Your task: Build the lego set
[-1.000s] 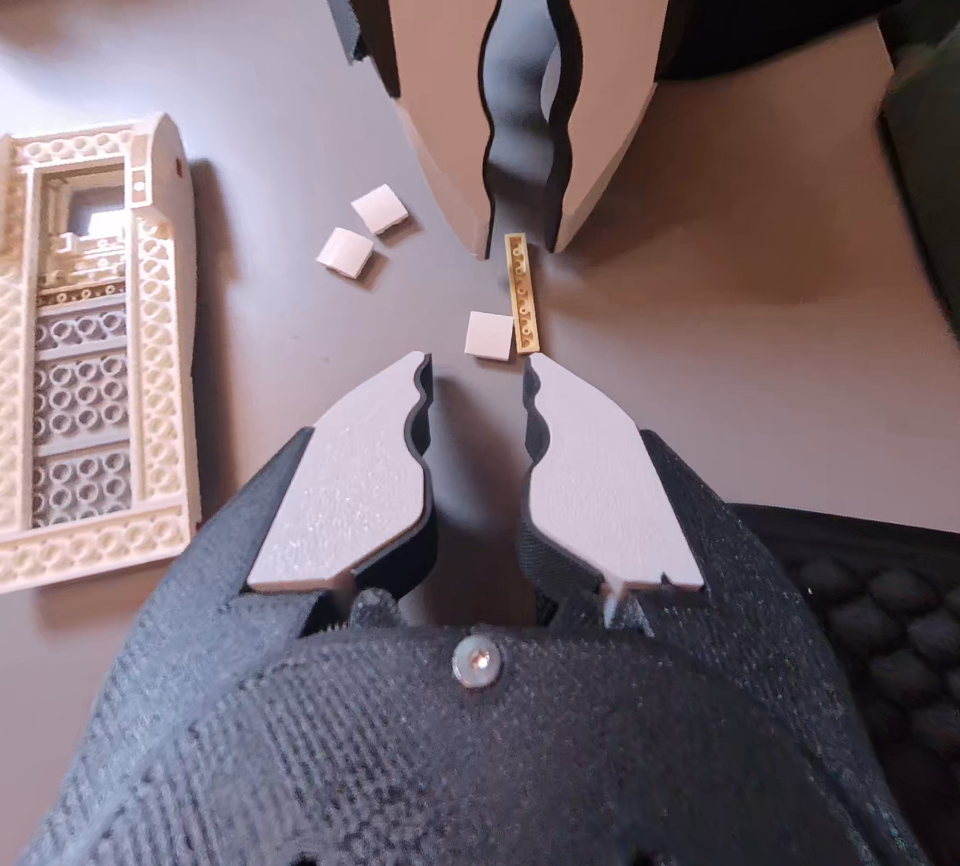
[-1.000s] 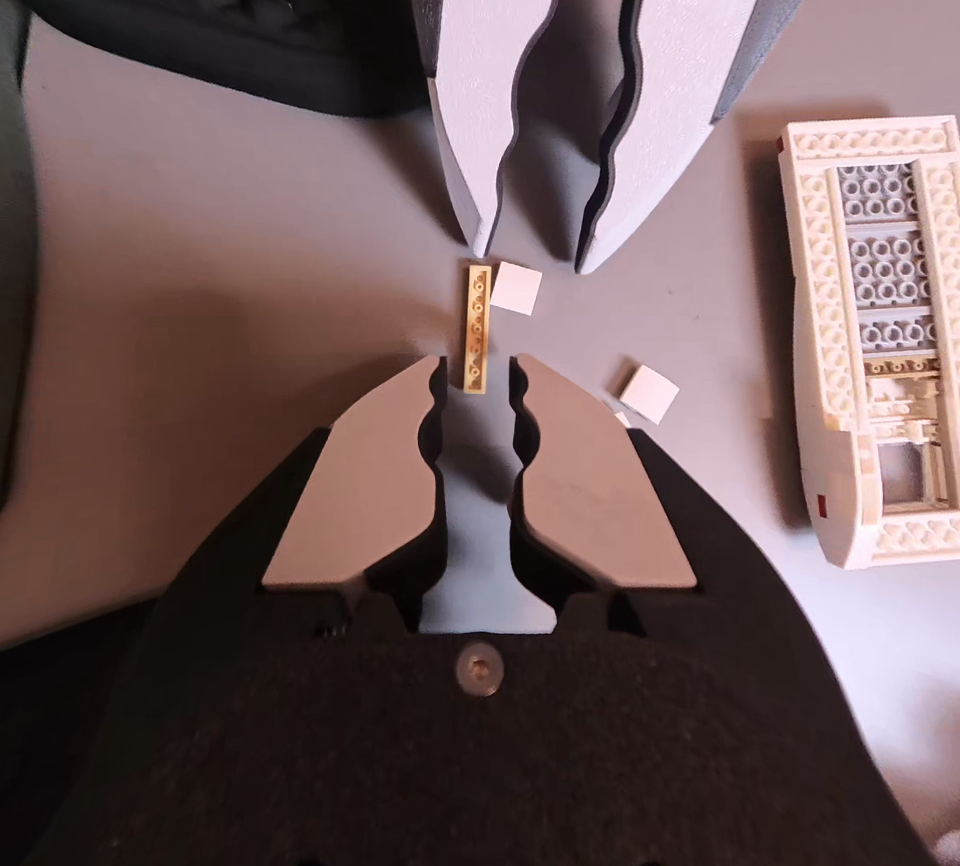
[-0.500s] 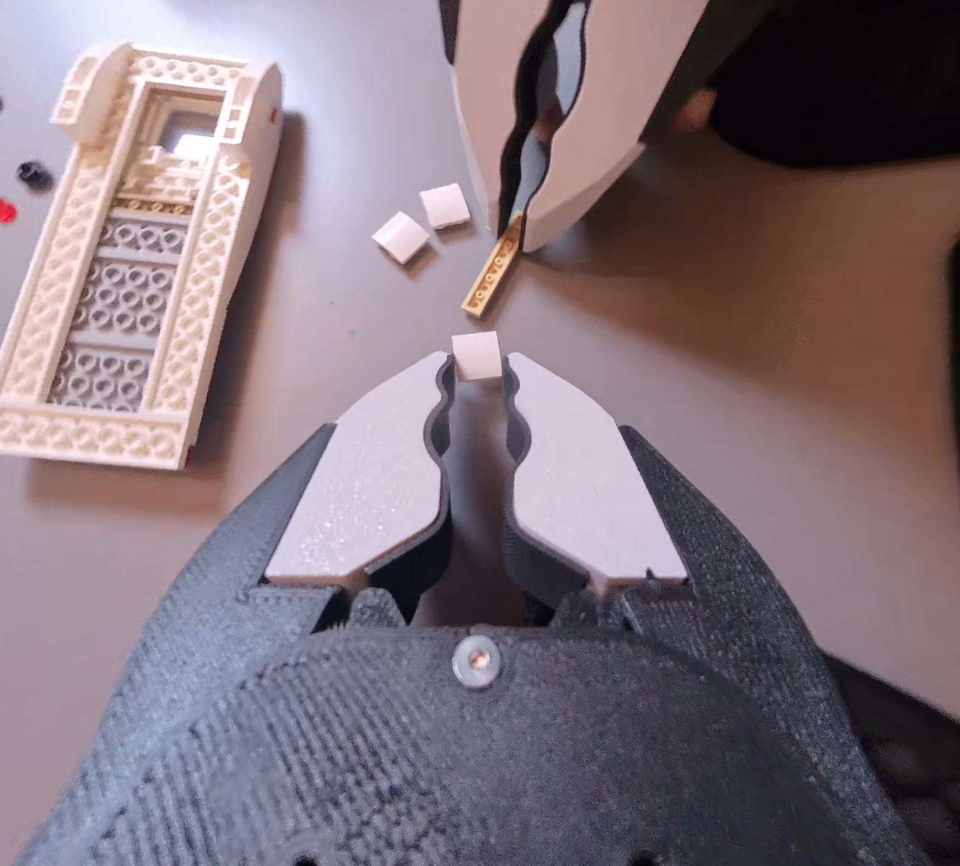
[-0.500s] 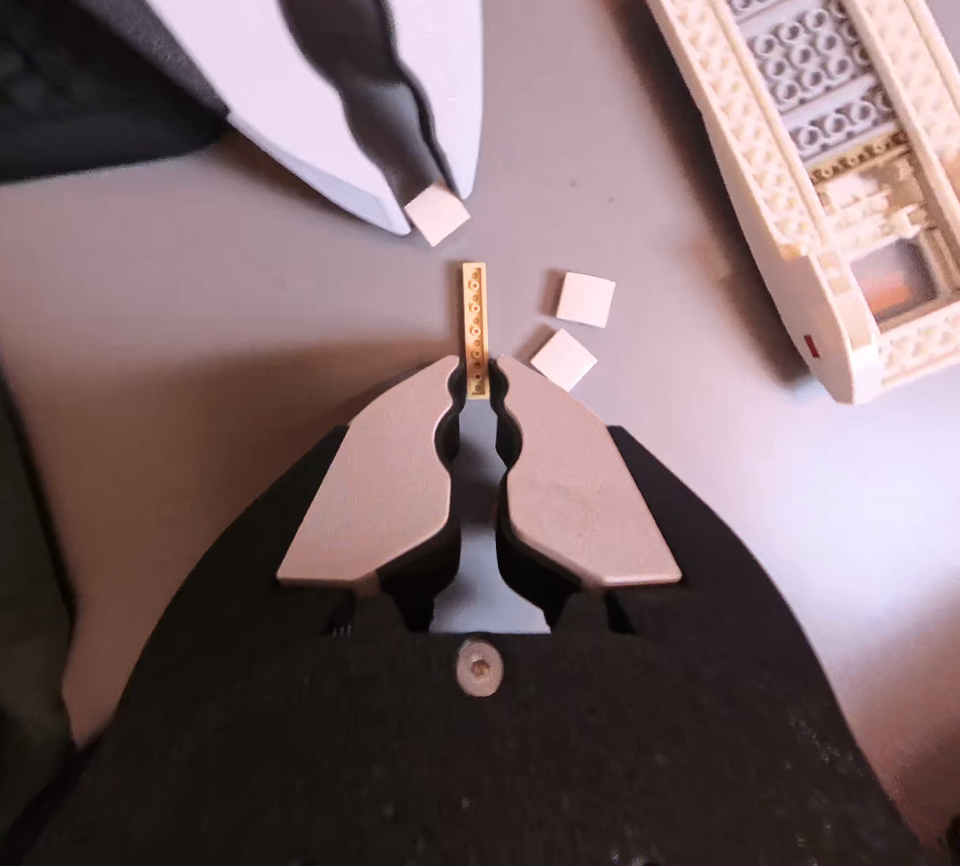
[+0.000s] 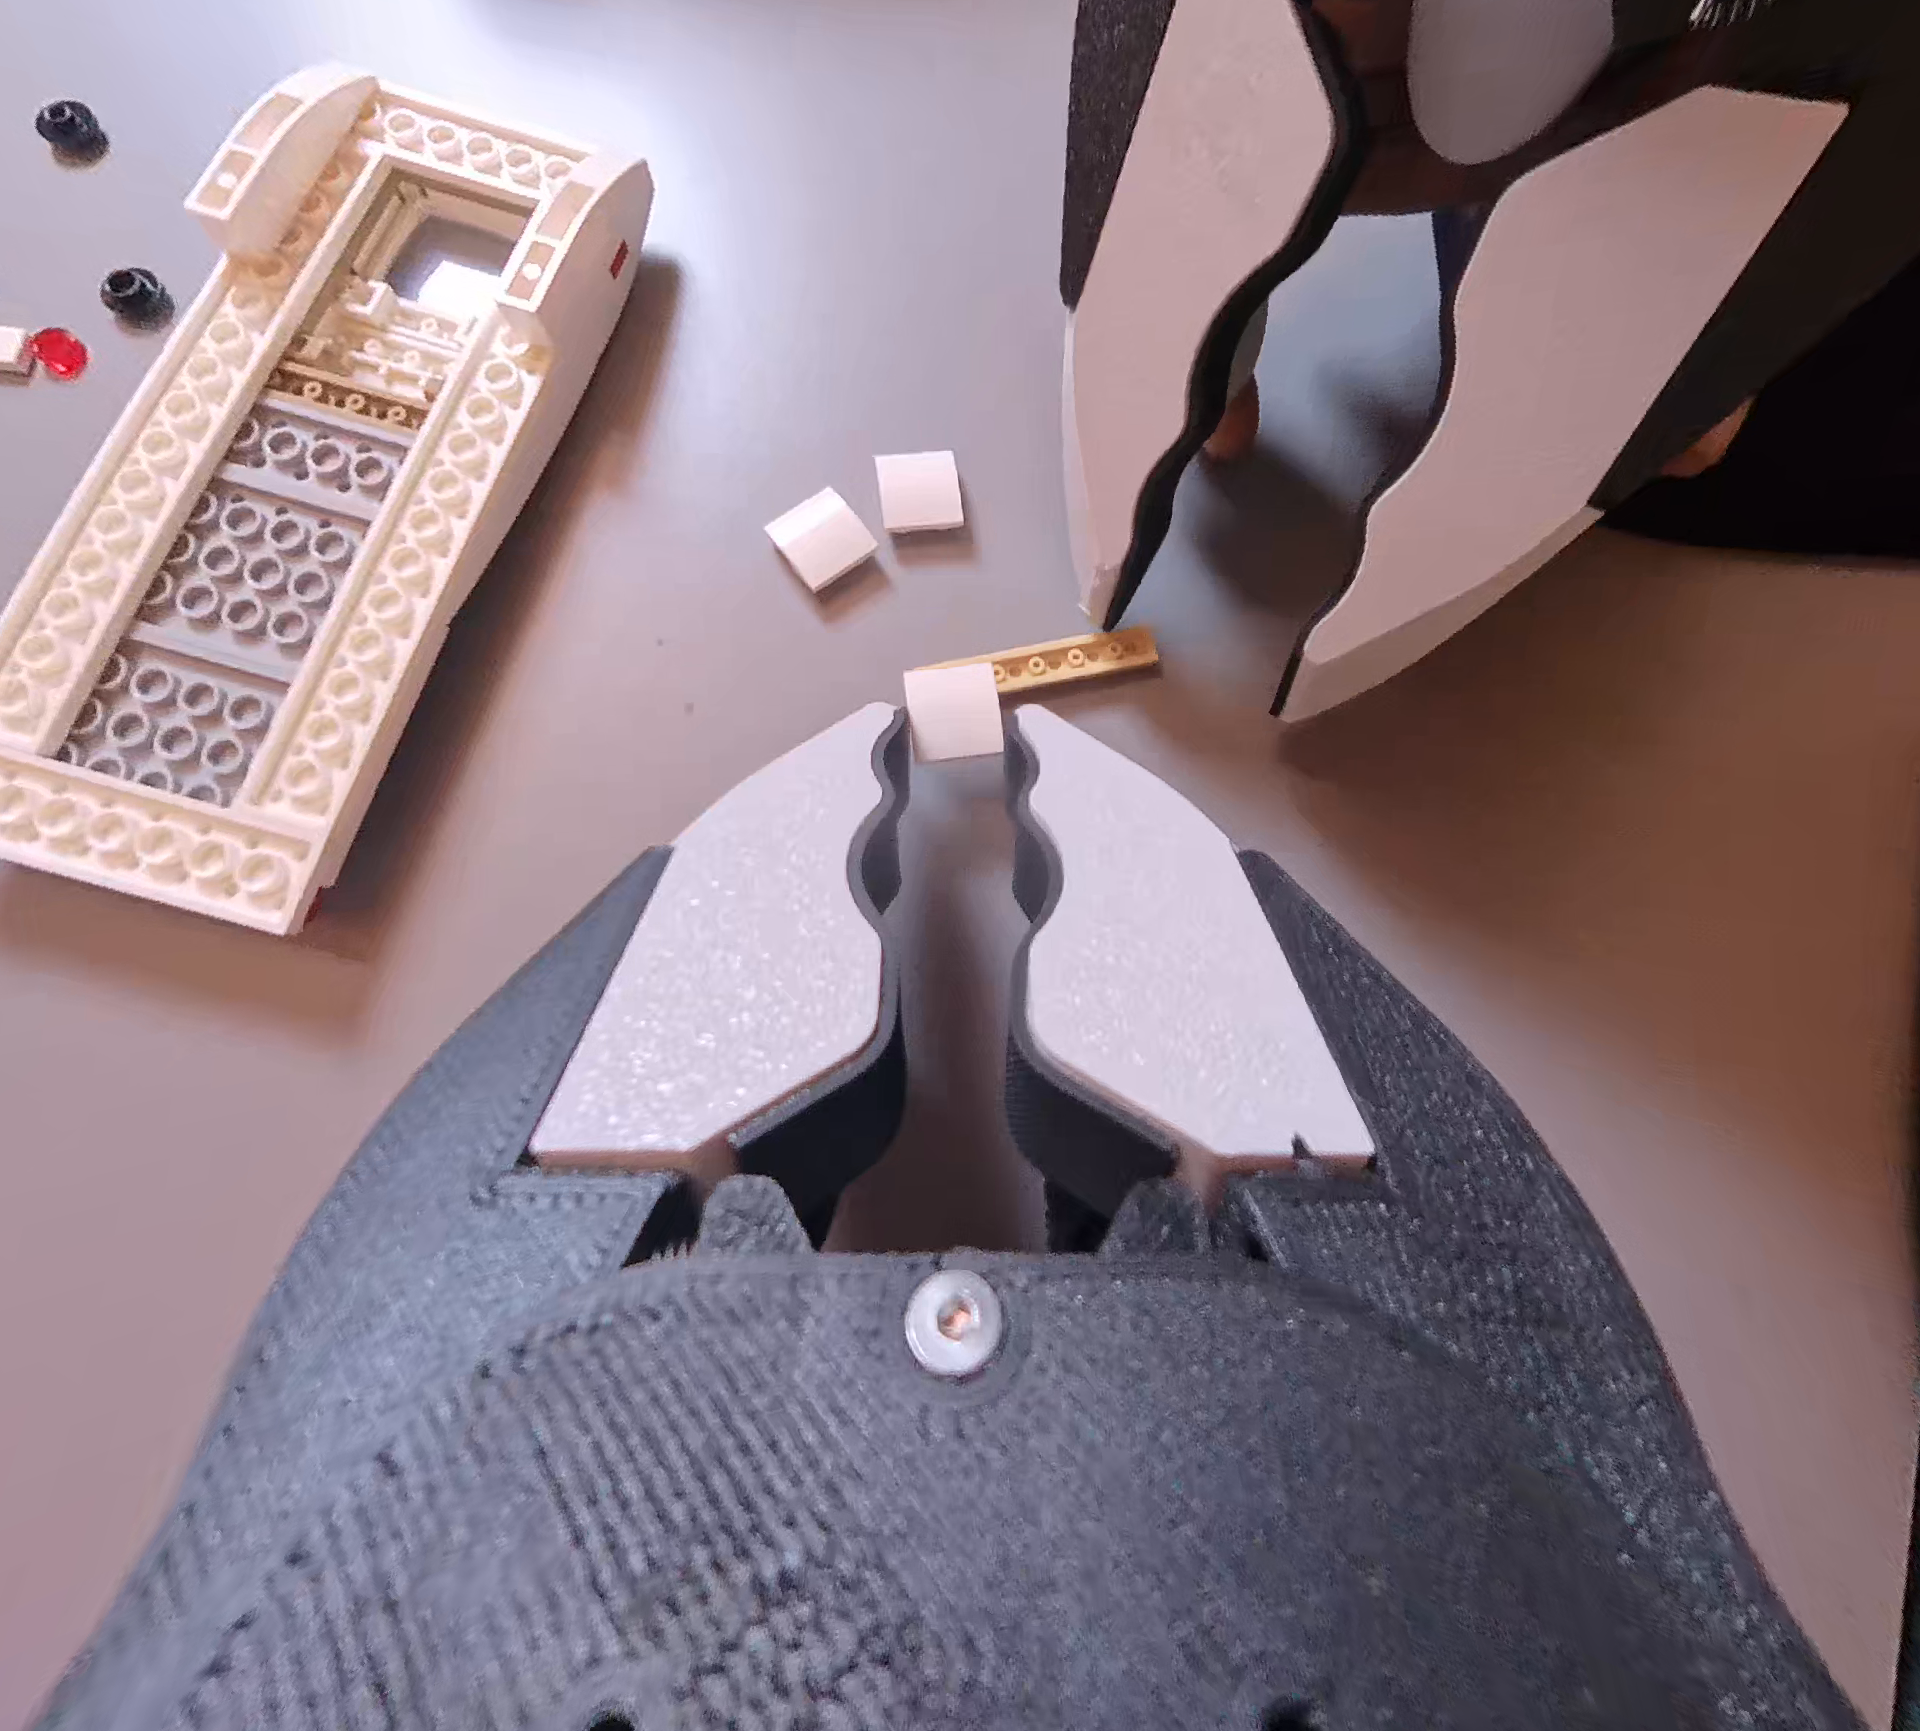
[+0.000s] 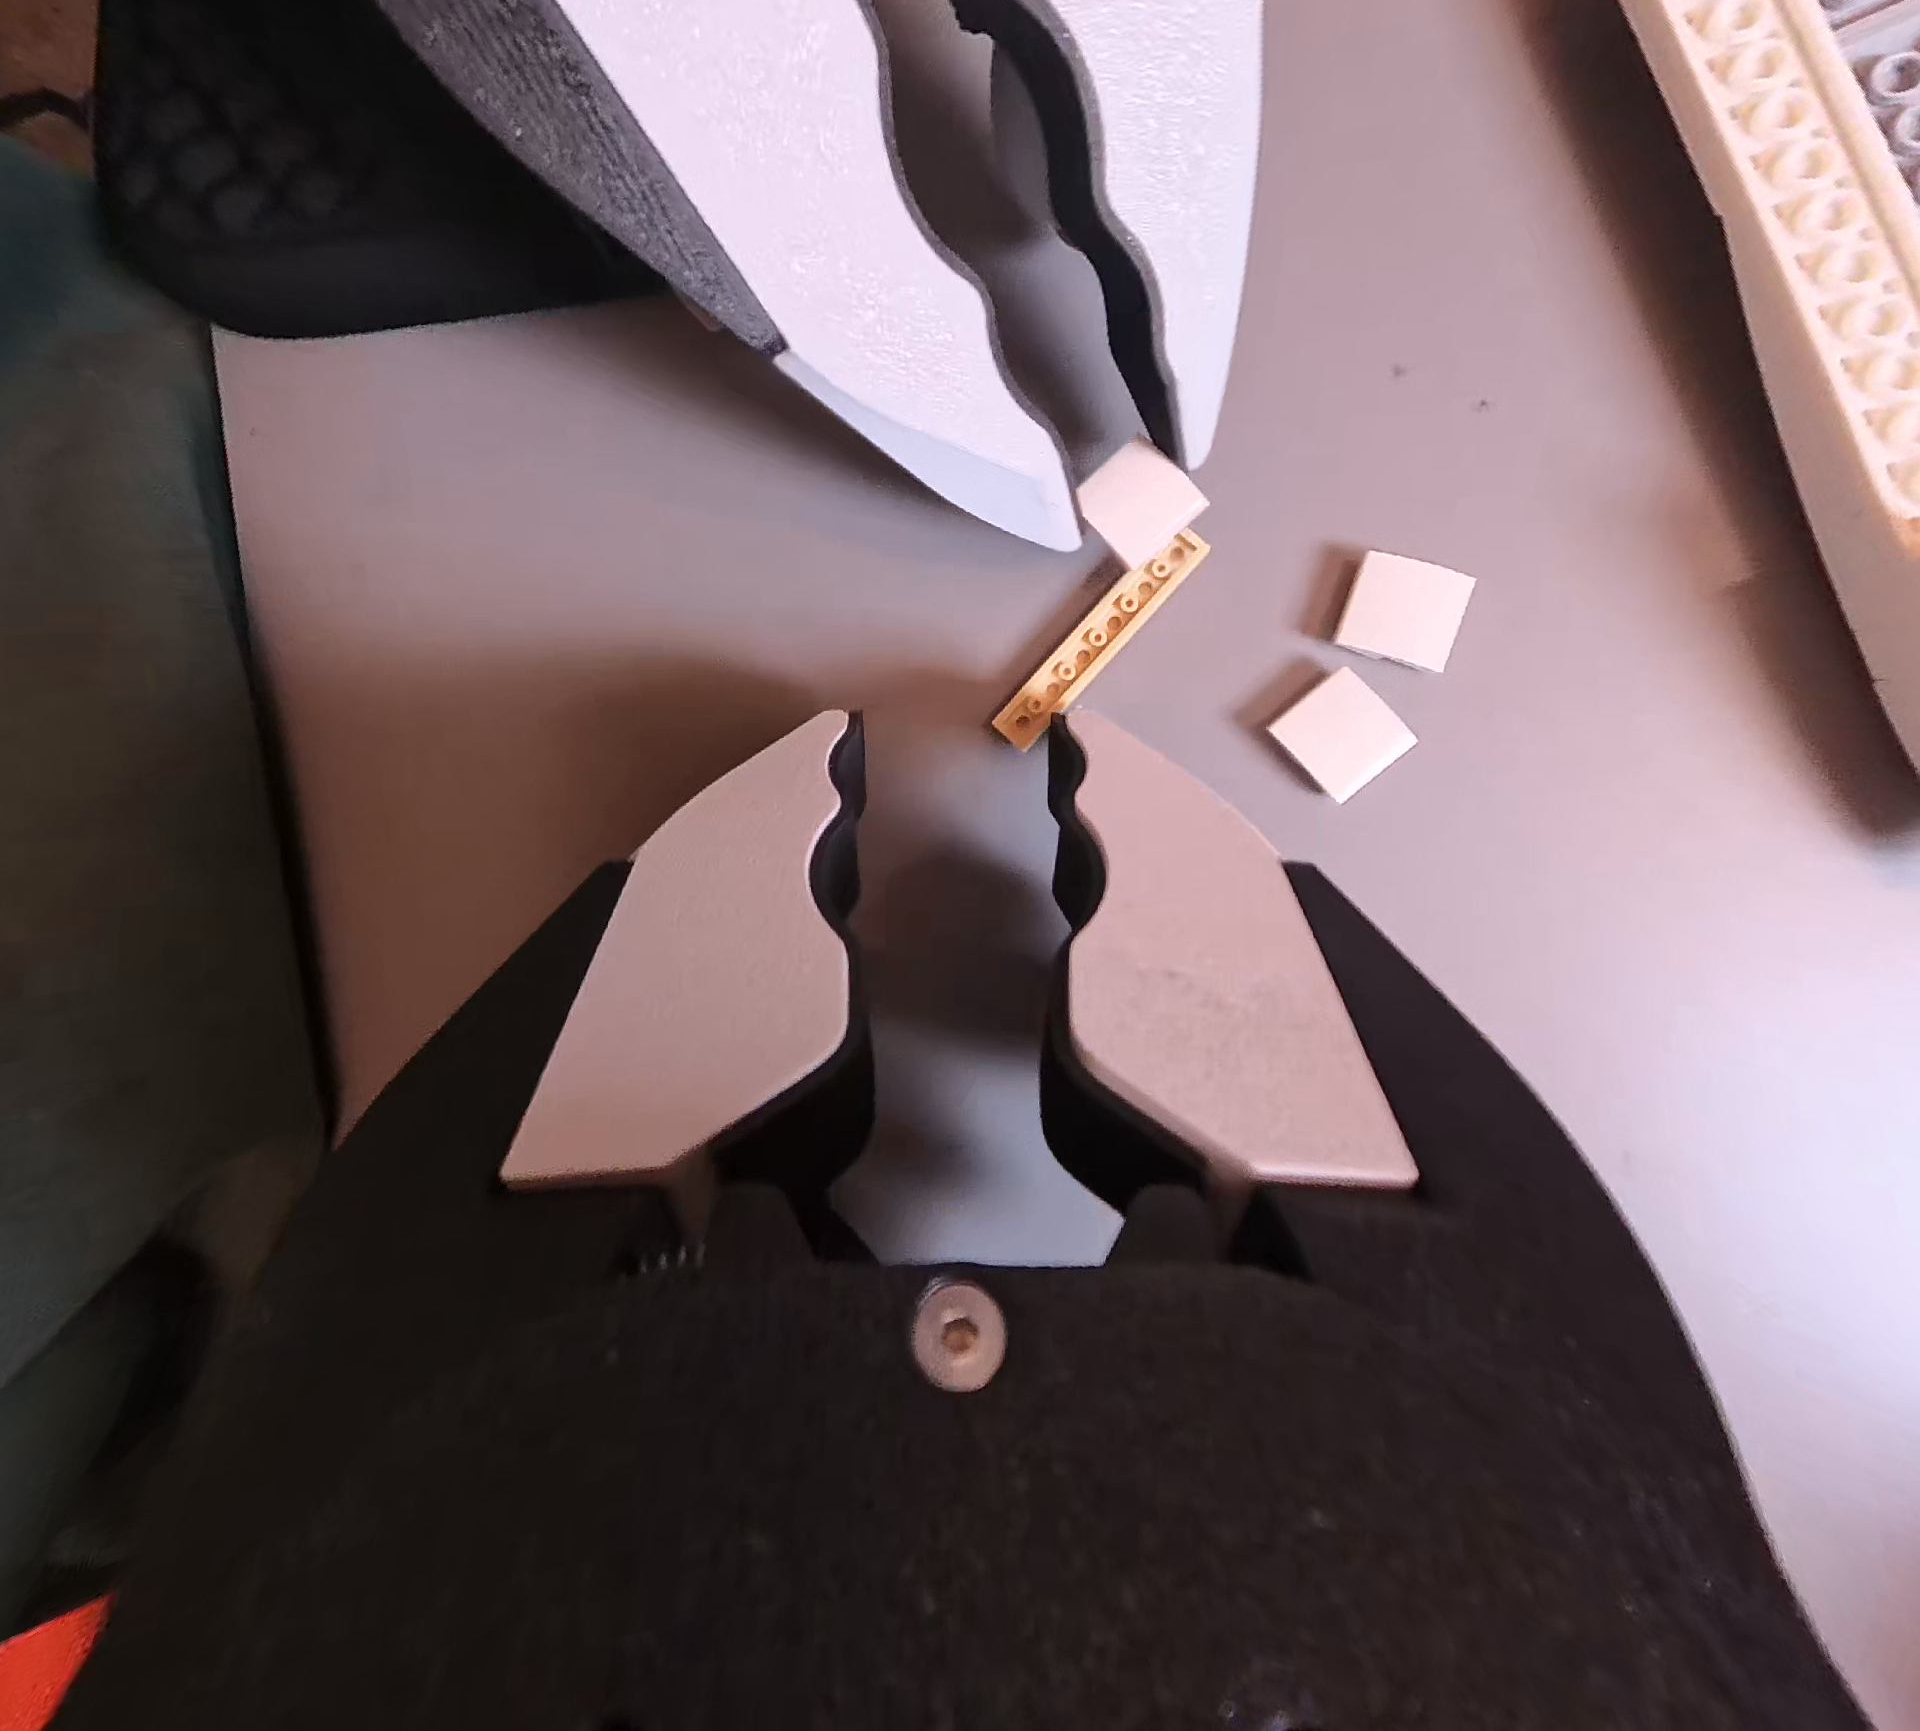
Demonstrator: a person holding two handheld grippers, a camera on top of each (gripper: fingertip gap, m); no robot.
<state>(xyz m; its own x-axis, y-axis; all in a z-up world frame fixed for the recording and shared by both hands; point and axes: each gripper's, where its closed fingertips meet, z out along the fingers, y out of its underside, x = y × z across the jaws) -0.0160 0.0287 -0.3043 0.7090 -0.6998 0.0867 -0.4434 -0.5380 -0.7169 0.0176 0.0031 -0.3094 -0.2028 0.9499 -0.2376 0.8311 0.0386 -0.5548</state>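
My left gripper (image 5: 956, 725) is shut on a small white square tile (image 5: 954, 713), pinched at the fingertips just above the grey table (image 5: 1455, 902). It also shows in the right wrist view (image 6: 1141, 502). My right gripper (image 6: 954, 725) is open with nothing between its pads. A thin tan studded strip (image 6: 1101, 642) lies flat on the table, one end at my right fingertip (image 6: 1070, 736) and the other under the held tile. In the left wrist view the strip (image 5: 1075, 658) lies between the two grippers, with the right gripper (image 5: 1195, 658) open above its far end.
Two loose white tiles (image 5: 821, 538) (image 5: 918, 492) lie left of the strip. A large white brick-built hull (image 5: 260, 518) lies farther left, with black round pieces (image 5: 135, 294) and a red one (image 5: 57, 351) beyond. A dark cushion (image 6: 260, 154) sits at the table edge. Tip to tip, the grippers are about 5 centimetres apart.
My left gripper closed on the white tile and still holds it. My right gripper closed on the tan strip's end, then opened; the strip now lies turned on the table.
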